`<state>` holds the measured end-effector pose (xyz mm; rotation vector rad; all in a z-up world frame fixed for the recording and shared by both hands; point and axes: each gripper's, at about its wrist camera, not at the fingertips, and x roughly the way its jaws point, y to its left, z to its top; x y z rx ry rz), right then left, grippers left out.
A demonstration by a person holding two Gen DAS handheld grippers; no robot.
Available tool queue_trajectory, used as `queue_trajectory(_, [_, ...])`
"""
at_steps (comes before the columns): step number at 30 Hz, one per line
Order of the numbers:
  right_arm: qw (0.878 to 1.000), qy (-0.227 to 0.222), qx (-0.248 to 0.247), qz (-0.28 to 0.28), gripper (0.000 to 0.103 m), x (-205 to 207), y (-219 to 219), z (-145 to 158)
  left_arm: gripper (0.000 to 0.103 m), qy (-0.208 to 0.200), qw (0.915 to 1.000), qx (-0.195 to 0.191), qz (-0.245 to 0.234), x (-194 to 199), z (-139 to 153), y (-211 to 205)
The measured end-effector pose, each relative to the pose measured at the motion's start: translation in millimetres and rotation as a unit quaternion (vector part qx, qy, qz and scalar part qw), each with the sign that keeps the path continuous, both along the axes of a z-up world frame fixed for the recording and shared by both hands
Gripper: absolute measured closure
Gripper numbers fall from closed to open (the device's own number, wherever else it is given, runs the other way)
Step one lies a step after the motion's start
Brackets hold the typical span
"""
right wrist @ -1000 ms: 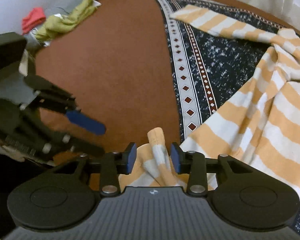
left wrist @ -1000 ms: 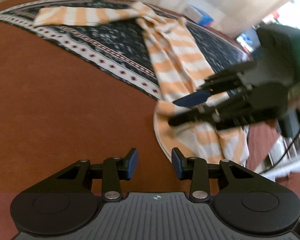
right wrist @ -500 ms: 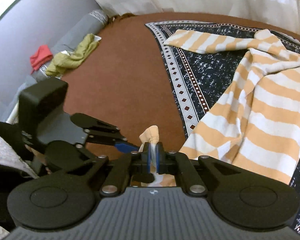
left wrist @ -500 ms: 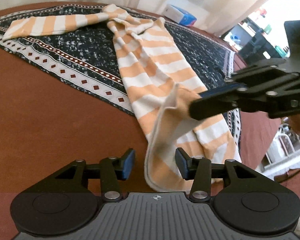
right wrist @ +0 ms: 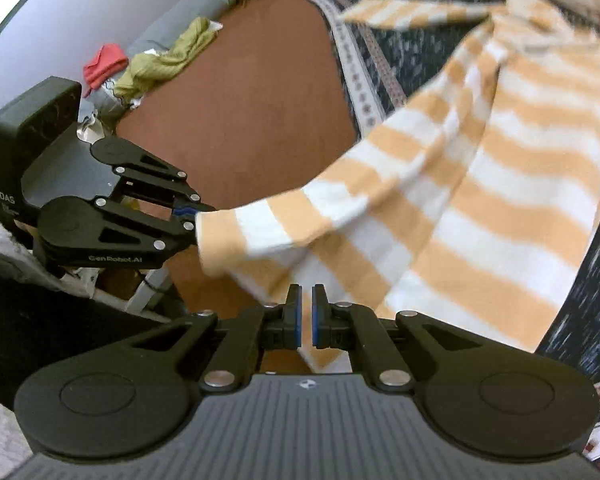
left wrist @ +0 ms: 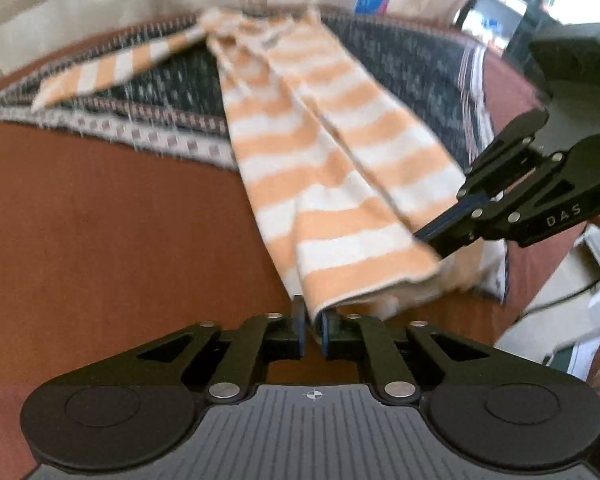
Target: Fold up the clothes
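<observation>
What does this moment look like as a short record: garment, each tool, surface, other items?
garment: orange-and-white striped top, bottom hem lifted, one sleeve spread out to the side
left tool: shut on the hem corner of the striped top
right tool: shut on the other hem corner
surface: brown bedspread with a dark patterned cloth under the top
other items: green garment and red garment at the far edge
image quality: motion blur

The striped garment (left wrist: 340, 184) looked like soft, matt knit cloth; the left gripper (left wrist: 312, 326) gripping it was matt black plastic, seemingly.
</observation>
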<state>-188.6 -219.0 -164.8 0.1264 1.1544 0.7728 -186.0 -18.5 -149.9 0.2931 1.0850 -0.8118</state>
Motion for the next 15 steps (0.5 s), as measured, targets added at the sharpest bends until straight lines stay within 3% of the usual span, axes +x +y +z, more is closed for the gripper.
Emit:
queue_trajectory(3, [1.0,0.015,-0.004,-0.008,0.094,-5.4,-2.8,-11.3,0.077,0.015,0.9997,0.017,0.01,-8.4,-3.2,9.2])
queue_trajectory(8, [0.997,0.027,0.014,-0.066,0.089,-8.8,-9.4,-14.8,0.073,0.025,0.9966,-0.009,0.078,-5.0,9.3,31.4])
queue_trajectory(12, [0.996,0.036,0.022,-0.081,0.072,-10.4,-2.5,-22.2,0.073,0.01,0.9926,-0.023,0.119,11.9,8.1,21.2])
queue_trajectory(15, [0.994,0.042,0.029,-0.092,0.072,-11.6,2.7,-27.7,0.073,0.008,0.9937,-0.03,0.108,17.1,3.7,1.6])
